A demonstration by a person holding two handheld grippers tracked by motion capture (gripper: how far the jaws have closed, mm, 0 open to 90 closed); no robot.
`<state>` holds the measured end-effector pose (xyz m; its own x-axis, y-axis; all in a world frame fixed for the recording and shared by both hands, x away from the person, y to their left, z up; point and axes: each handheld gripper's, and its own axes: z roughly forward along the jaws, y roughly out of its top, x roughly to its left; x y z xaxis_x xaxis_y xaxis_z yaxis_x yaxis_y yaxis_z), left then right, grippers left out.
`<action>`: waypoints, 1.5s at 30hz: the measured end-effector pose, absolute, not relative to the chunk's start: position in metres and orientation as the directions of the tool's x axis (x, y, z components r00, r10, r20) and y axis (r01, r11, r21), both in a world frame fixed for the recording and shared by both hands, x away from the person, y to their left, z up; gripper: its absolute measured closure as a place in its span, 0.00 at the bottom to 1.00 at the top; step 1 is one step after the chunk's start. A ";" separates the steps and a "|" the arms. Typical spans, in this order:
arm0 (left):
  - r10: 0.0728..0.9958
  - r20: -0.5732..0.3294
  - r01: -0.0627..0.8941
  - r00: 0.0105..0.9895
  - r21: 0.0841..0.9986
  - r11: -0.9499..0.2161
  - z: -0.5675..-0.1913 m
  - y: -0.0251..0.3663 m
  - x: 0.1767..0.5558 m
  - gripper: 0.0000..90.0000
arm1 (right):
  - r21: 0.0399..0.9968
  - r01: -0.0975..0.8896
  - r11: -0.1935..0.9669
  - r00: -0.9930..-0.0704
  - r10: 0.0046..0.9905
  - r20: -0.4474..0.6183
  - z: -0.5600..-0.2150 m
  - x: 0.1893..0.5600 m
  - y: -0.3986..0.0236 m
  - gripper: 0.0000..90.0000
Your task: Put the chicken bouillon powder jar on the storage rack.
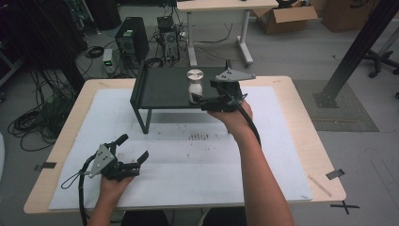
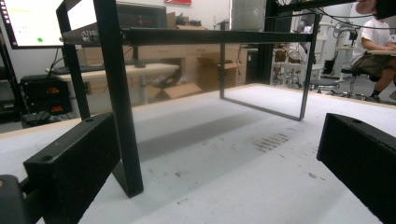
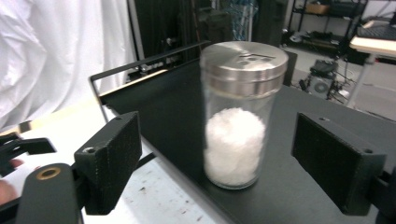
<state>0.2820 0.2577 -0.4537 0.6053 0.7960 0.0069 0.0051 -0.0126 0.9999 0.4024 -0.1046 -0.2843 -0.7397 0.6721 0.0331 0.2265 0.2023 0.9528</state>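
- High view: a wooden table [image 1: 301,141] carries a white sheet [image 1: 197,165] with dark smudges, and a black metal shelf [image 1: 164,89] stands on the sheet's far half. A glass shaker [image 1: 195,85] with a steel lid stands on the shelf, near its front edge. The right gripper [image 1: 203,100] sits just in front of the shaker; the left gripper [image 1: 132,147] rests well in front of the shelf's left leg. Beyond the shelf, the grey floor holds a computer tower [image 1: 131,38], cables, a second desk [image 1: 221,19] and cardboard boxes [image 1: 287,16].
- Left gripper view: its jaws are spread with nothing between them. From low down, the shelf shows its legs and underside, with a lit monitor [image 2: 32,21] behind it.
- Right gripper view: its jaws are released, flanking the shaker without touching it. White grains fill the shaker's lower part, and a white cloth [image 3: 56,51] hangs behind the shelf.
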 end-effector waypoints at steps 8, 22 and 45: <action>0.797 0.007 0.005 0.604 1.000 -0.012 -0.454 0.258 0.282 0.00 | 0.960 0.187 0.207 -0.772 0.635 0.013 -0.290 0.384 -0.106 0.12; 0.796 0.008 0.007 0.605 1.000 -0.015 -0.454 0.258 0.282 0.00 | 0.984 0.131 0.123 -0.792 0.609 0.029 -0.319 0.359 -0.123 0.01; 0.797 0.005 0.008 0.604 1.000 -0.013 -0.454 0.257 0.282 0.00 | 0.987 0.139 0.083 -0.781 0.622 0.057 -0.390 0.335 -0.154 0.00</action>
